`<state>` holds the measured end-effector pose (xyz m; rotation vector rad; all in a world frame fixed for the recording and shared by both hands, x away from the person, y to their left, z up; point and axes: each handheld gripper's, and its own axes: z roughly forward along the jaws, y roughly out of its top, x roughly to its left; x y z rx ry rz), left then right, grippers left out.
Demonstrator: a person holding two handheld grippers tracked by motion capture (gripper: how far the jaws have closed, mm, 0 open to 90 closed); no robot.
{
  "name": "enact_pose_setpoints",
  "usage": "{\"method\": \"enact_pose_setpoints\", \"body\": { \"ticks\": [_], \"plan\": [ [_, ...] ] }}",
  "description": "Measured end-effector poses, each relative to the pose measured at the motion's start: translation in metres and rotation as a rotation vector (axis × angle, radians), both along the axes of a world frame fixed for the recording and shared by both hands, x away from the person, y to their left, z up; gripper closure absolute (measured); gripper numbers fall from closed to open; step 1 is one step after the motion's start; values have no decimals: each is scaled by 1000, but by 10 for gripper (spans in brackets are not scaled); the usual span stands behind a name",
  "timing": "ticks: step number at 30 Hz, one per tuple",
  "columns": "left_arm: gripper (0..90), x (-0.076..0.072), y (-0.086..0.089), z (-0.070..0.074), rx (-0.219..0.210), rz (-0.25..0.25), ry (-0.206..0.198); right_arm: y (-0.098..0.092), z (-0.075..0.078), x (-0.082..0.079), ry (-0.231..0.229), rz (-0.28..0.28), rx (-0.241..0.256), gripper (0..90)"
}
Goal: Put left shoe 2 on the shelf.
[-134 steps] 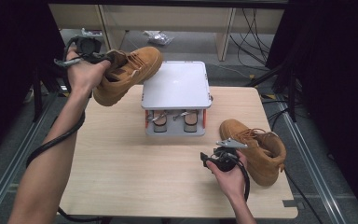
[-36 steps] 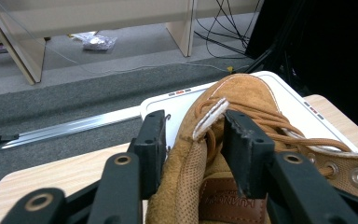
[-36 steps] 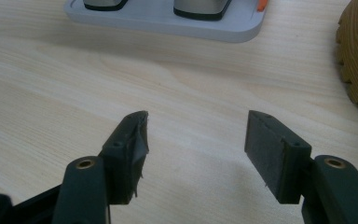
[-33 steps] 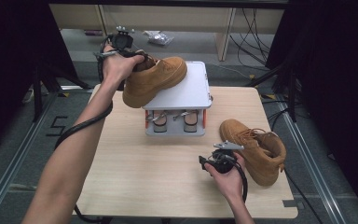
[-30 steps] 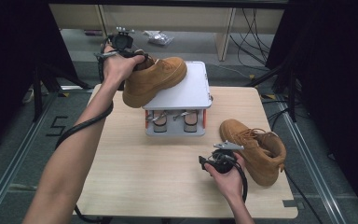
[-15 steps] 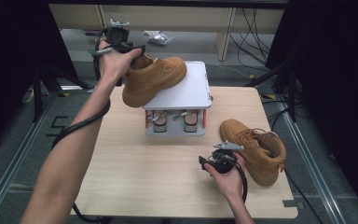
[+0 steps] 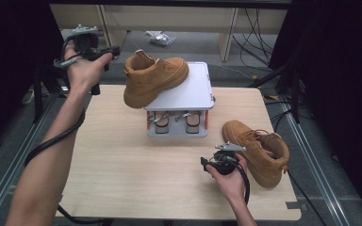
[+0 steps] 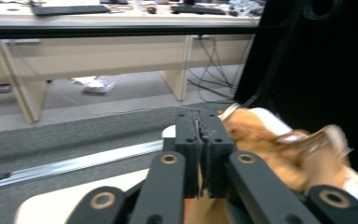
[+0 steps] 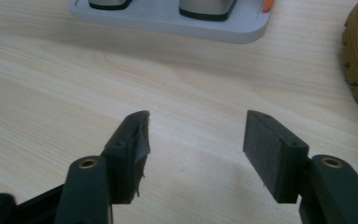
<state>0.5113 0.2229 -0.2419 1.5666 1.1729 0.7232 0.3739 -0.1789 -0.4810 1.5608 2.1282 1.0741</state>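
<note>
The table (image 7: 122, 155) carries a grey rack (image 7: 184, 94). One tan boot (image 7: 153, 77) lies on its top, heel overhanging; the other boot (image 7: 259, 150) sits beside my right gripper (image 9: 193, 151), fingers spread. My left gripper (image 8: 198, 154) is clenched, holding nothing.

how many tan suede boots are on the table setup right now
2. One tan suede boot sits on top of the grey metal stand, overhanging its left edge. The other tan suede boot lies on the light wooden table, by the right gripper.
</note>
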Motion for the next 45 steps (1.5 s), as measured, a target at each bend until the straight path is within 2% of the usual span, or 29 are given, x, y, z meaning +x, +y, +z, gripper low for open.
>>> {"method": "enact_pose_setpoints", "body": {
  "ticks": [4, 6, 7, 8, 9, 10, 11, 13, 14, 15, 16, 17, 18, 20, 21, 22, 26, 27, 29, 30, 32, 34, 35, 37, 38, 39, 41, 42, 45],
  "plan": [
    [898, -9, 11, -29, 75, -11, 69, 1, 6, 0, -28, 31, -7, 606],
    [899, -11, 13, -46, 89, -12, 100, 6, 11, -1, -29, 34, 29, 697],
    [899, -12, 14, -54, 94, -20, 110, 7, 15, -1, -40, 42, 15, 732],
    [899, -12, 15, -61, 110, -32, 119, 9, 17, 1, -62, 64, 25, 764],
    [899, -13, 14, -68, 118, -39, 126, 13, 22, -1, -44, 50, 29, 792],
    [899, -13, 13, -73, 115, -45, 133, 15, 24, 2, -67, 67, 32, 818],
    [899, -14, 12, -78, 118, -53, 130, 18, 27, 3, -72, 74, 23, 842],
    [899, -15, 9, -84, 128, -65, 127, 26, 33, 5, -86, 88, 36, 882],
    [899, -15, 7, -86, 127, -70, 125, 30, 36, 6, -80, 85, 52, 895],
    [899, -15, 5, -88, 130, -72, 126, 33, 38, 10, -111, 108, 40, 900],
    [899, -15, 3, -89, 137, -74, 127, 37, 44, 10, -102, 103, 36, 900],
    [899, -14, 1, -90, 140, -75, 128, 41, 48, 12, -113, 111, 37, 900],
    [899, -14, -1, -91, 148, -80, 132, 45, 50, 15, -127, 126, 52, 900],
    [899, -13, -3, -92, 166, -82, 135, 54, 59, 22, -167, 145, 44, 900],
    [899, -12, -5, -93, 174, -82, 139, 60, 63, 24, -174, 147, 61, 900],
    [899, -12, -5, -93, 186, -90, 143, 66, 69, 28, -192, 159, 57, 900],
    [899, -11, -7, -98, 188, -80, 148, 88, 85, 42, -223, 181, 84, 900],
    [899, -11, -6, -99, 195, -80, 155, 93, 87, 46, -223, 186, 95, 900],
    [899, -10, -6, -102, 183, -82, 156, 102, 93, 52, -221, 187, 96, 900],
    [899, -10, -6, -104, 193, -92, 161, 105, 94, 55, -230, 191, 94, 900],
    [899, -10, -7, -106, 181, -96, 158, 116, 99, 61, -230, 197, 115, 900],
    [899, -10, -7, -107, 180, -101, 157, 123, 102, 68, -252, 205, 116, 900],
    [899, -10, -8, -107, 182, -101, 156, 126, 105, 70, -240, 199, 112, 900],
    [899, -11, -8, -107, 192, -105, 157, 133, 108, 78, -257, 203, 118, 900],
    [899, -11, -8, -107, 178, -102, 153, 137, 110, 81, -256, 200, 129, 900],
    [899, -11, -7, -107, 190, -107, 157, 141, 112, 83, -249, 202, 137, 900],
    [899, -11, -7, -107, 189, -110, 158, 149, 113, 89, -264, 203, 139, 900],
    [899, -11, -8, -107, 181, -108, 153, 151, 114, 91, -261, 207, 122, 900],
    [899, -11, -7, -107, 191, -113, 155, 159, 113, 97, -258, 202, 134, 900]
  ]
}}
